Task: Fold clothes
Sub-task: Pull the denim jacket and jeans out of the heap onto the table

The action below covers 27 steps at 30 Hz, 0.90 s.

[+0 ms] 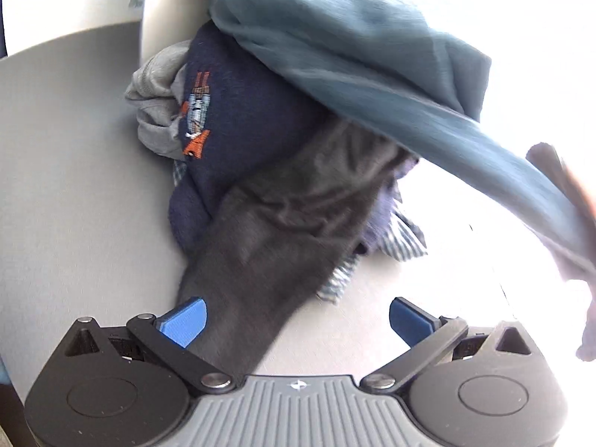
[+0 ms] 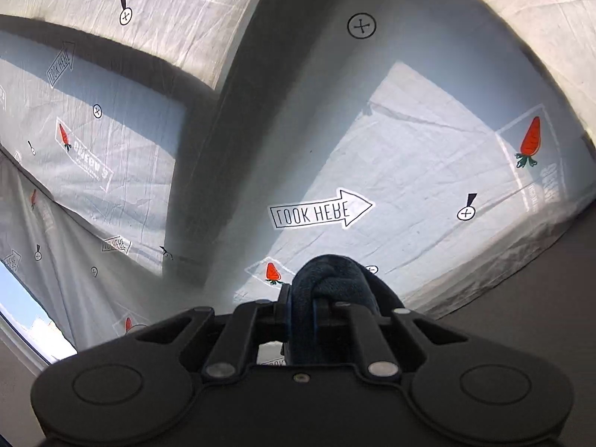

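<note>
While the right gripper (image 2: 320,298) pinches a bunched fold of teal garment (image 1: 335,48) between its jaws, that cloth stretches from the heap toward 3 o'clock in the left wrist view, draped over the pile of clothes (image 1: 242,141) on the bench (image 1: 74,186). The left gripper (image 1: 296,316) hangs with jaws spread — a dark grey garment (image 1: 260,253) lies between them, ungripped. Risk: pulling the teal cloth may drag the navy garment (image 1: 238,119) and the checked fabric (image 1: 398,238) off the heap. A bunched pinch may also slip, or lift the cloth twisted, which would spoil an even fold.
</note>
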Each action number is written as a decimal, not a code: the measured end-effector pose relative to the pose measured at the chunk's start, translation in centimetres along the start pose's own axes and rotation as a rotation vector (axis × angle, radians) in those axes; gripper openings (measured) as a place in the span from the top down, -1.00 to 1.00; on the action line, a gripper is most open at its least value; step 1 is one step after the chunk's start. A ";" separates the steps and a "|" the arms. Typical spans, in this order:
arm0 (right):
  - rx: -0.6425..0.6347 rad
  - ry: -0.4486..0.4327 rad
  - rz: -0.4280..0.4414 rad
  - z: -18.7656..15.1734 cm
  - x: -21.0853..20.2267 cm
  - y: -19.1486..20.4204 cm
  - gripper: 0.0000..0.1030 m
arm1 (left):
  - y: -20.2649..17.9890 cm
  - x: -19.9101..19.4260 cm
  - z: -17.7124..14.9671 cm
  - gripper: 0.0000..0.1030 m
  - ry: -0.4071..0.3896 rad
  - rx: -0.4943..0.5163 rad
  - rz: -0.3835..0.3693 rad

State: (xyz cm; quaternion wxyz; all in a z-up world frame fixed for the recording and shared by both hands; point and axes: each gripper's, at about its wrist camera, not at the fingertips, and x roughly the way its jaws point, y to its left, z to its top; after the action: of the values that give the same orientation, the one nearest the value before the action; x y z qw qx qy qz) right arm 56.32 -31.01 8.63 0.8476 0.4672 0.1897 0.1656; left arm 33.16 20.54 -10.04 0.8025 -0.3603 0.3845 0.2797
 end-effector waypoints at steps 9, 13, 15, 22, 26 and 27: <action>-0.117 -0.045 -0.940 9.8 -26.2 -25.0 0.25 | -6.8 -3.4 -13.2 -1.00 0.094 0.098 -0.101; 0.053 -0.077 -0.968 6.1 -35.7 -31.6 0.11 | -10.0 -2.7 -17.2 -1.00 0.128 0.166 -0.120; 0.049 -0.035 -0.970 5.3 -36.9 -32.4 0.12 | -11.7 -2.3 -18.9 -1.00 0.143 0.200 -0.126; -0.113 0.046 -0.791 3.5 -30.3 -32.0 0.26 | -17.4 -1.0 -23.3 -0.99 0.167 0.314 -0.145; -0.260 0.109 -0.698 2.8 -22.0 -30.3 0.45 | -19.9 -0.3 -21.1 -0.98 0.125 0.352 -0.141; -0.296 0.123 -0.684 2.3 -19.8 -29.7 0.45 | -20.5 0.2 -20.5 -0.98 0.121 0.363 -0.133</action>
State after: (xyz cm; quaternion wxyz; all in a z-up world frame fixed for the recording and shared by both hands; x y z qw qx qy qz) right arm 43.21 -56.87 -12.29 0.8991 0.2386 0.3594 -0.0737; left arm 39.62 -7.68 -11.90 0.8466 -0.2504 0.4513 0.1300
